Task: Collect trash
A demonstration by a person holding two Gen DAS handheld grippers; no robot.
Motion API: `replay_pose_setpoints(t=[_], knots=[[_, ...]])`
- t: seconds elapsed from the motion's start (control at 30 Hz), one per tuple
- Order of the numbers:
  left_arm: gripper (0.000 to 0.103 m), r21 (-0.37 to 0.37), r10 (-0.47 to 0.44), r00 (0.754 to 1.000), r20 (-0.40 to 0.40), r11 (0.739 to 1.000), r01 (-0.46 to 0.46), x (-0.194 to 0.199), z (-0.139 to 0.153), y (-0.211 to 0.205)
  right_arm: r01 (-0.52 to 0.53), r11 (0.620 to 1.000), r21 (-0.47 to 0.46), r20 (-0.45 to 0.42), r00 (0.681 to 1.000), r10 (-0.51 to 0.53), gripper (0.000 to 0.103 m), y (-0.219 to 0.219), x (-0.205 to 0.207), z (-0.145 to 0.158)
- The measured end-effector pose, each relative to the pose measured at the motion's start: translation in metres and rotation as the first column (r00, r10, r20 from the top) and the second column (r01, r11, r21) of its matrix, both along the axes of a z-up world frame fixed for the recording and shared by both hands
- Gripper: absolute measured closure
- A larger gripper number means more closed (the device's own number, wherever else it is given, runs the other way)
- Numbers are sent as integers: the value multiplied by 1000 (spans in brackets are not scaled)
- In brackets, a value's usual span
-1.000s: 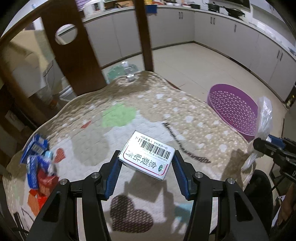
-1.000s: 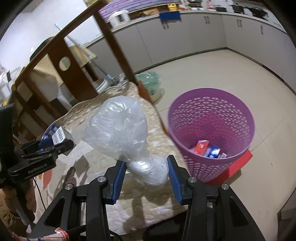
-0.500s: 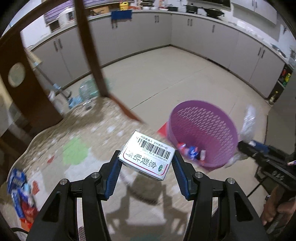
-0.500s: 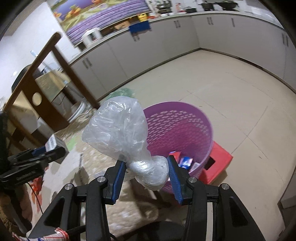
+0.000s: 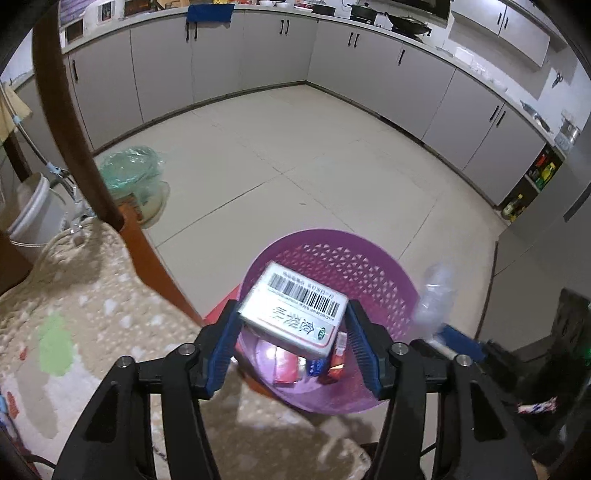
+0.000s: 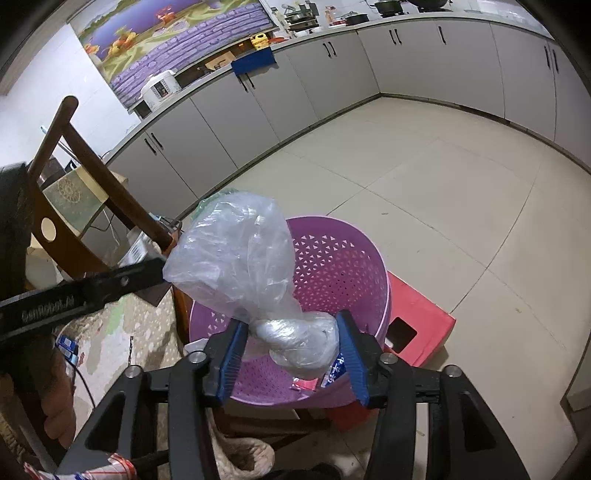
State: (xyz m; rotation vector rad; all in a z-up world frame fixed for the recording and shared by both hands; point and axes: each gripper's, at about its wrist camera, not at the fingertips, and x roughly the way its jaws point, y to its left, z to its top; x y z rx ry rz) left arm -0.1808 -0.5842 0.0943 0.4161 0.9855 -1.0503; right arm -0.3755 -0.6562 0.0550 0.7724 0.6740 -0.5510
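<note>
Left gripper [image 5: 292, 345]: jaws have just been opening, the white box [image 5: 293, 309] loose between them, right pad clear. Right gripper [image 6: 291, 354]: jaws likewise opening around the clear plastic bag [image 6: 251, 273]. Both items hang over the purple basket [image 5: 373, 258], which already holds several wrappers; release looks underway, neither item yet in.

Grey base cabinets [image 5: 229, 59] run along two walls; blue towel [image 5: 209, 12] hangs at counter edge. Rice cooker [image 6: 159, 88] on counter, below landscape mural [image 6: 173, 33]. Wooden chair [image 6: 74, 206] w/ round cutout. Red stool [image 6: 417, 325] on tiled floor [image 5: 295, 166].
</note>
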Motion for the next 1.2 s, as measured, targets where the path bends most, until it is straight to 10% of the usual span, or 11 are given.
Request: replay_pose_setpoints(t=[0.63, 1.2], knots=[[32, -15, 62, 997, 41, 998, -61, -5, 10, 64, 31, 999, 18, -17, 999, -30, 31, 16, -3, 0], [30, -5, 370, 927, 65, 929, -371, 42, 12, 256, -193, 980, -40, -50, 980, 191, 27, 112, 64, 27]])
